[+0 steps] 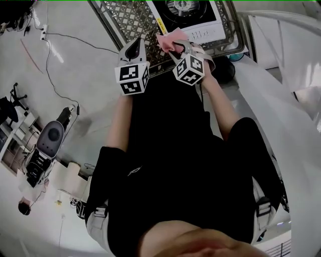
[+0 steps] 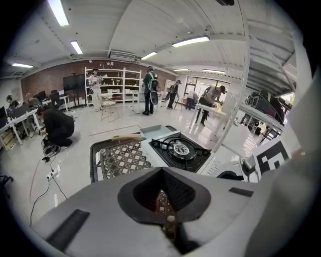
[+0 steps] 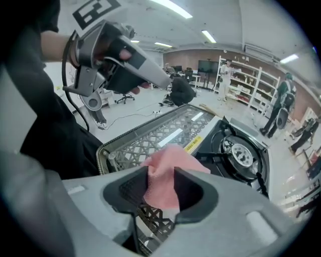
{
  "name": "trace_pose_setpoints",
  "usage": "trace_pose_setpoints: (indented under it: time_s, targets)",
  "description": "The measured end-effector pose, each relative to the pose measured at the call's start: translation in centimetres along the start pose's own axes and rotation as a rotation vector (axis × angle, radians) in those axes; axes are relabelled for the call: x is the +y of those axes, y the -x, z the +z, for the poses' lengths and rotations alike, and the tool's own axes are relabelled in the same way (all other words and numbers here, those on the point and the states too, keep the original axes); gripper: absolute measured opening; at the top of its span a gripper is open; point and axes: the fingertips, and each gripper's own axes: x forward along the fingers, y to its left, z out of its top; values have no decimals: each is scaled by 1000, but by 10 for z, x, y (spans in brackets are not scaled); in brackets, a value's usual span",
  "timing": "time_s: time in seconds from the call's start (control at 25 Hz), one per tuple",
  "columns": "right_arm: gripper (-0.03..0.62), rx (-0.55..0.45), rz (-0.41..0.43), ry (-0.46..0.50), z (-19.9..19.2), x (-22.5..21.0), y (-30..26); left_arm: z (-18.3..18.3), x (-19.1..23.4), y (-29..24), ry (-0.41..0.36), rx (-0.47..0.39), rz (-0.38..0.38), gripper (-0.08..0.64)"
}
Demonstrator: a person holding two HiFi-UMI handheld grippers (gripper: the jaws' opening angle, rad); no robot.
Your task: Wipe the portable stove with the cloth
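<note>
The portable stove (image 1: 193,15) is white with a black burner (image 2: 180,149) and sits on the right part of a metal mesh rack (image 1: 131,22). A pink cloth (image 3: 165,173) lies bunched between the jaws of my right gripper (image 3: 161,175), which stand apart around it just before the stove's near left edge (image 3: 241,150). In the head view the cloth (image 1: 169,39) shows at that gripper's (image 1: 176,45) tip, over the rack. My left gripper (image 1: 134,45) hovers beside it on the left over the mesh (image 2: 123,158). Its jaws are together with nothing in them (image 2: 161,173).
A white table (image 1: 281,45) stands to the right of the rack. Cables (image 1: 55,55) trail over the floor on the left, near an office chair (image 1: 47,140). Several people and shelves (image 2: 113,85) are far off in the room.
</note>
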Motion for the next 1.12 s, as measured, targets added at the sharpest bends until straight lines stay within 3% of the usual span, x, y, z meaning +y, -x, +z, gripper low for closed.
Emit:
trace_pose_setpoints:
  time_s: [0.28,0.6,1.12]
  targets:
    - [152,3,26,-50,2,6,-9,-7,-8,-1,-5,28,-26,0]
    - [152,6,-58,2,-9,6,-6,-17,-15,-16,-9,73,-74,0]
    - [155,30,-115,-34,-35,-10,0,-27,-30,-49,-34,127,-135,0]
